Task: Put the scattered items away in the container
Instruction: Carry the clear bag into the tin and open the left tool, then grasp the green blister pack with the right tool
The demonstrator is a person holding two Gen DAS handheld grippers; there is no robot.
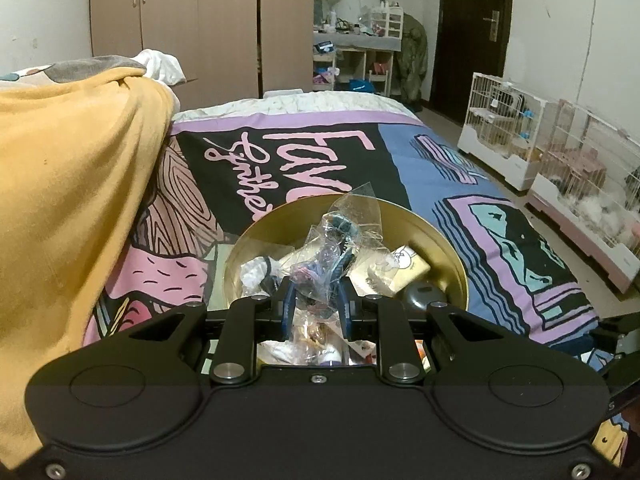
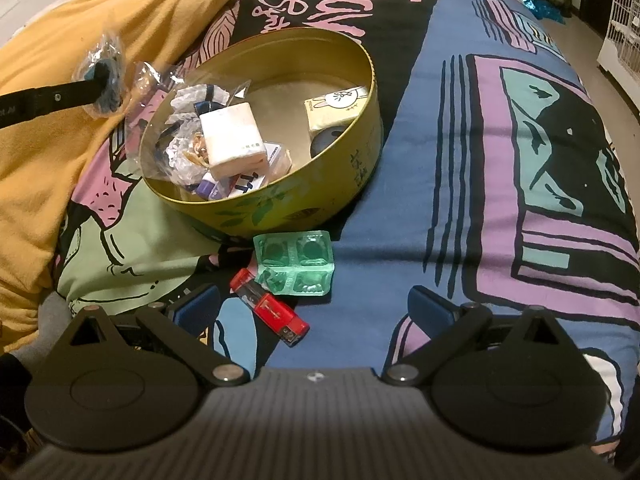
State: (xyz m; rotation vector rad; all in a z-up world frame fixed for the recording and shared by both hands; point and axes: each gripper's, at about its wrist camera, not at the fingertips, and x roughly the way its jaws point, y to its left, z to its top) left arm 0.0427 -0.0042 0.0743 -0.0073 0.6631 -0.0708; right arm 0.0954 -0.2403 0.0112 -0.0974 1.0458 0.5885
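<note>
Left wrist view shows the left gripper (image 1: 316,300) clamped on a crinkly clear plastic bag (image 1: 332,256) with something dark and blue inside, held above the round gold tin (image 1: 448,248) that sits on the patterned bedspread (image 1: 460,168). The tin already holds a white tissue pack (image 2: 232,136), a yellow pack with a rabbit print (image 2: 336,108), a dark round thing and several small wrapped bits. From the right wrist view the bag seems to hang over the tin's far-left rim rather than its middle — though the fisheye bend makes that hard to judge.

The right gripper (image 2: 316,312) waits with its fingers wide apart, holding nothing, just short of a red lighter (image 2: 272,312) and a green blister pack (image 2: 296,262), which lie on the bedspread touching each other near the tin's near wall.

Risks from here: let go too far left and the light bag could catch the rim and slide onto the orange blanket (image 2: 60,120). The soft bed may also let the tin tip if a finger presses its wall — and the flat green pack looks awkward to pinch off cloth.
</note>
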